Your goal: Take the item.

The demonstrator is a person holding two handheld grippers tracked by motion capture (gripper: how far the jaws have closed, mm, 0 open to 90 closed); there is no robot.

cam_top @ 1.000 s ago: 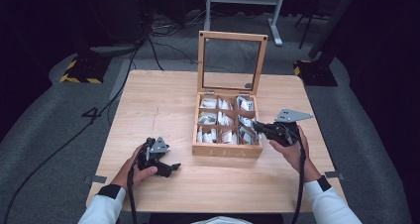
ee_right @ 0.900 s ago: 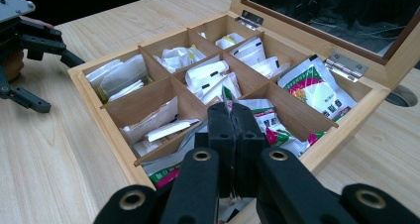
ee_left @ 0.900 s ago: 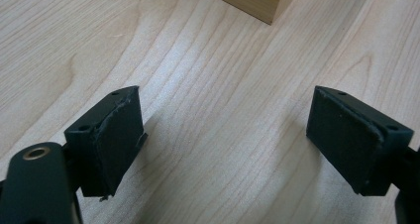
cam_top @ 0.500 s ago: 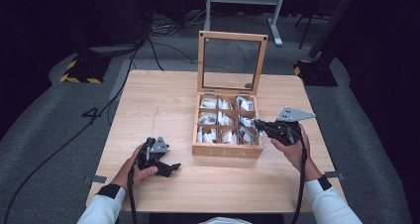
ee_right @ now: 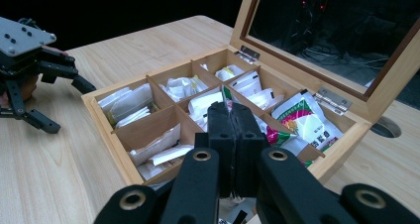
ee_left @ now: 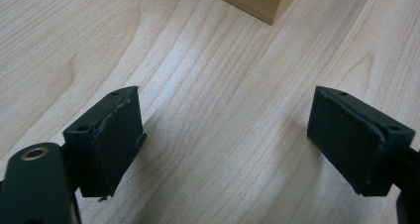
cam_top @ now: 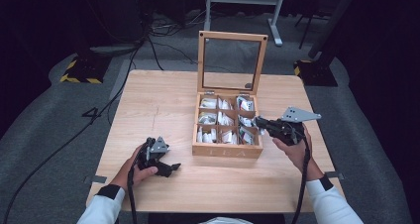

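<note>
While the left tool (cam_top: 171, 168) rests wide open on the table (cam_top: 163, 105), the right tool (ee_right: 231, 130) hangs over the wooden box (cam_top: 226, 149), clamped on what seems a thin sachet (ee_right: 225, 96).

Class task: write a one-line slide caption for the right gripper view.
Right tool, shut on a sachet edge, over the open wooden tea box.

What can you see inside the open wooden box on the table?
The wooden box has small compartments holding white packets and a green-and-red sachet. The shut right gripper pinches a thin packet edge and hides the compartment behind it.
</note>
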